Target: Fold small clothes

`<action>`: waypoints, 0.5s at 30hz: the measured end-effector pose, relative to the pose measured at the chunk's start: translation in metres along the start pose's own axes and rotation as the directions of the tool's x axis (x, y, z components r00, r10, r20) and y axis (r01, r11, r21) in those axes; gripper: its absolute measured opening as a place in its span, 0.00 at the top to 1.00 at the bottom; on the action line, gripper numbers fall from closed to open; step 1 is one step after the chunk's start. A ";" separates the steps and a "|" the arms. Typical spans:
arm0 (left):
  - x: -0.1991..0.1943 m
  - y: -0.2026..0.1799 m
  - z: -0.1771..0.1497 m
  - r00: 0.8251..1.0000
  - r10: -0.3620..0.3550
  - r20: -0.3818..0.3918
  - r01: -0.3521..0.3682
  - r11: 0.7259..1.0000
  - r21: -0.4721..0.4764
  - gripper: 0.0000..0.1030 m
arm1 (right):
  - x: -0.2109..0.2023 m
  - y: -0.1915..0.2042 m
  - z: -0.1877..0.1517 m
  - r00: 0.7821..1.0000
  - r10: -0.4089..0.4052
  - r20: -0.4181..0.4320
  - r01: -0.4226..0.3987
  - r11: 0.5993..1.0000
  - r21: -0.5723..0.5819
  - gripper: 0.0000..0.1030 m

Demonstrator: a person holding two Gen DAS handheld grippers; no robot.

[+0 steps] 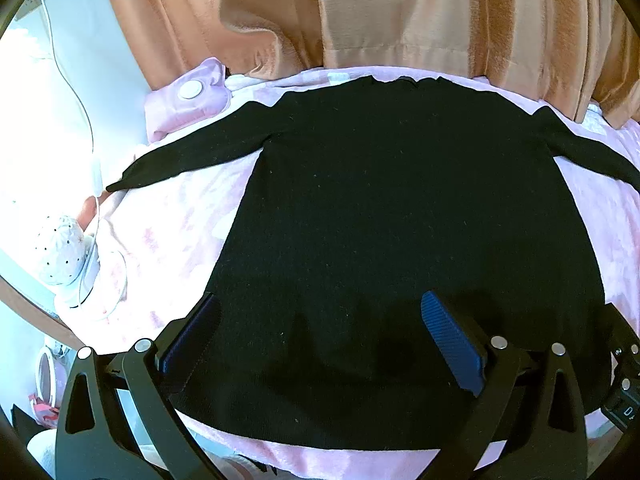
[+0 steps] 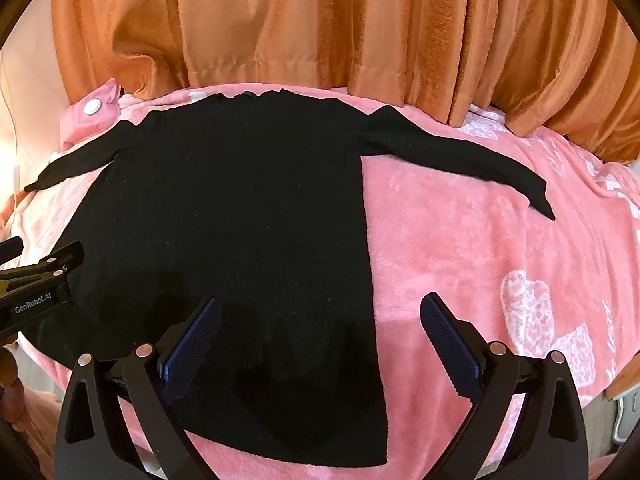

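A black long-sleeved top [image 1: 400,216] lies flat on a pink blanket [image 1: 172,232], sleeves spread out to both sides, neck at the far edge. My left gripper [image 1: 320,332] is open and empty above the top's near hem. In the right wrist view the top [image 2: 224,216] fills the left half, its right sleeve [image 2: 472,164] stretched across the blanket [image 2: 480,248]. My right gripper [image 2: 320,336] is open and empty over the hem's right corner. The left gripper [image 2: 36,276] shows at the left edge.
Orange curtains [image 2: 320,24] hang behind the bed. A pink pouch with a white round cap [image 1: 192,92] lies at the far left corner. A white cable [image 1: 86,128] and a white dotted object [image 1: 60,248] sit at the left side.
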State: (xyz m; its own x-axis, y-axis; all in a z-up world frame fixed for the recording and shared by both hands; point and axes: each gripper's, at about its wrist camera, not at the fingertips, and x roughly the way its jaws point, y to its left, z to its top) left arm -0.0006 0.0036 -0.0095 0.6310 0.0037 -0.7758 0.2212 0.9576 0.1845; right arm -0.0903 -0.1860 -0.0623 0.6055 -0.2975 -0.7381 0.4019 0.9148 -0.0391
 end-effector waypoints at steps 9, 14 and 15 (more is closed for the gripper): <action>0.001 0.000 -0.002 1.000 0.006 0.001 -0.006 1.000 0.002 0.05 | 0.001 -0.001 -0.002 1.000 0.006 0.005 -0.006 1.000 -0.003 0.05; 0.001 0.002 -0.002 1.000 0.007 0.000 -0.007 1.000 0.002 0.05 | 0.000 0.000 -0.002 1.000 0.006 0.007 -0.006 1.000 -0.006 0.05; 0.001 0.001 -0.002 1.000 0.008 0.000 -0.008 1.000 0.002 0.05 | 0.000 0.000 -0.002 1.000 0.006 0.008 -0.006 1.000 -0.006 0.05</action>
State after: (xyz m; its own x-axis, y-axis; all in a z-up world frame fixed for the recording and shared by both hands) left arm -0.0012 0.0055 -0.0108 0.6329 0.0110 -0.7741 0.2176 0.9571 0.1915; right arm -0.0914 -0.1854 -0.0635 0.6132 -0.2943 -0.7331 0.3945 0.9181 -0.0386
